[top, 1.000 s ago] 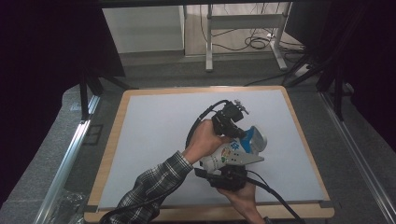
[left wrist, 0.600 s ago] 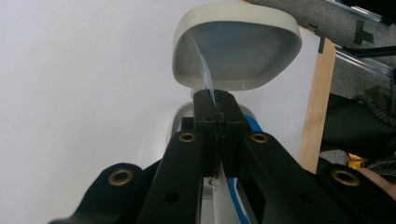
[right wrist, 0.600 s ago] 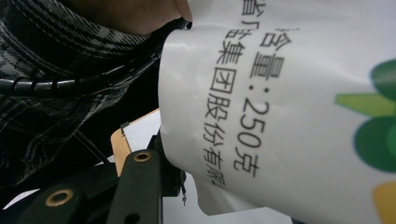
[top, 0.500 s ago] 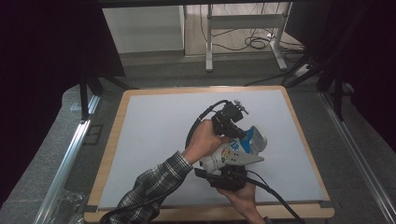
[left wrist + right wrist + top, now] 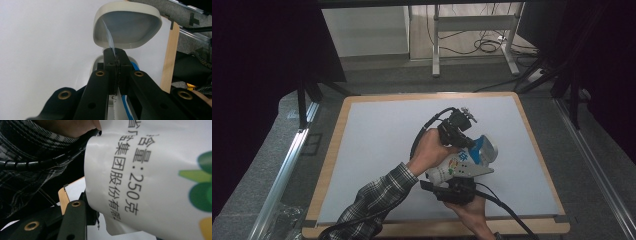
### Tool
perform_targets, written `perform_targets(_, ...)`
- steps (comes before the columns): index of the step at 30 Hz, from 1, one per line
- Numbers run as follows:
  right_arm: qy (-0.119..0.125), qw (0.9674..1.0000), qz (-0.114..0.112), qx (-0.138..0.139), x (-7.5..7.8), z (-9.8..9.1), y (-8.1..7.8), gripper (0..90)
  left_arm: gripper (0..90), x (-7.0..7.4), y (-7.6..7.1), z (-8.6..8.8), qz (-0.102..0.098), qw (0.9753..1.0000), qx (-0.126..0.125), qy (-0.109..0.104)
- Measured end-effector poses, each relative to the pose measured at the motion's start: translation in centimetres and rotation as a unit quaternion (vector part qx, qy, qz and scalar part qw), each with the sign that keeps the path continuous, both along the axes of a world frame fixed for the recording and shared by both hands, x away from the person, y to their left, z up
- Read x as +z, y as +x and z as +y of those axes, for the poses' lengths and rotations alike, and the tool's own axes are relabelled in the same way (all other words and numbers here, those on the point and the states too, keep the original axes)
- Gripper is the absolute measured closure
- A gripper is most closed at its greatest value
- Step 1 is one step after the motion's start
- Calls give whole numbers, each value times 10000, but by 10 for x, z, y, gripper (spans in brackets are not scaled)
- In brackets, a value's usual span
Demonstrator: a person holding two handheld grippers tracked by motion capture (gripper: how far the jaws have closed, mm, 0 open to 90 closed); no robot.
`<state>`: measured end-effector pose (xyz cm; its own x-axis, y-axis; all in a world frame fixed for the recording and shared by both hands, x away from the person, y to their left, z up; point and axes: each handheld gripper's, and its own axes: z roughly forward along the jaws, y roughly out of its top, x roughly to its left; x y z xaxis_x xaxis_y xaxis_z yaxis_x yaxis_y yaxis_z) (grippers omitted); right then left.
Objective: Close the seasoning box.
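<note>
A white printed container with a blue end is held above the grey mat between both grippers. My left gripper comes in from the far side. In the left gripper view it is shut on a thin strip of film that runs up to a white oval cap-like part. My right gripper grips the container's body from the near side. The right gripper view shows the white wrapper with black characters and a green and yellow mark, pressed against one black jaw, with the other jaw hidden.
The grey mat lies on a wooden board with bare room on its left half. Metal rails run along both sides of the table. A table frame and cables stand on the floor beyond.
</note>
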<state>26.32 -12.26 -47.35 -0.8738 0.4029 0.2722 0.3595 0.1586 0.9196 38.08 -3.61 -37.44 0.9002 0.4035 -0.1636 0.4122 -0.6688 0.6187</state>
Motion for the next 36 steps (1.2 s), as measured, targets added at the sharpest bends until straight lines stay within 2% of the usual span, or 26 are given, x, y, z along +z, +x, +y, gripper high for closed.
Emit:
perform_targets(29, -201, 9997, -168, -27, -10, 2, 0, 575, 887, -4, -6, 9, -105, 9996, 7, -244)
perform_targets(36, -209, 9997, -110, -36, -12, 1, 1, 578, 887, -3, -7, 10, -133, 9996, 5, -257)
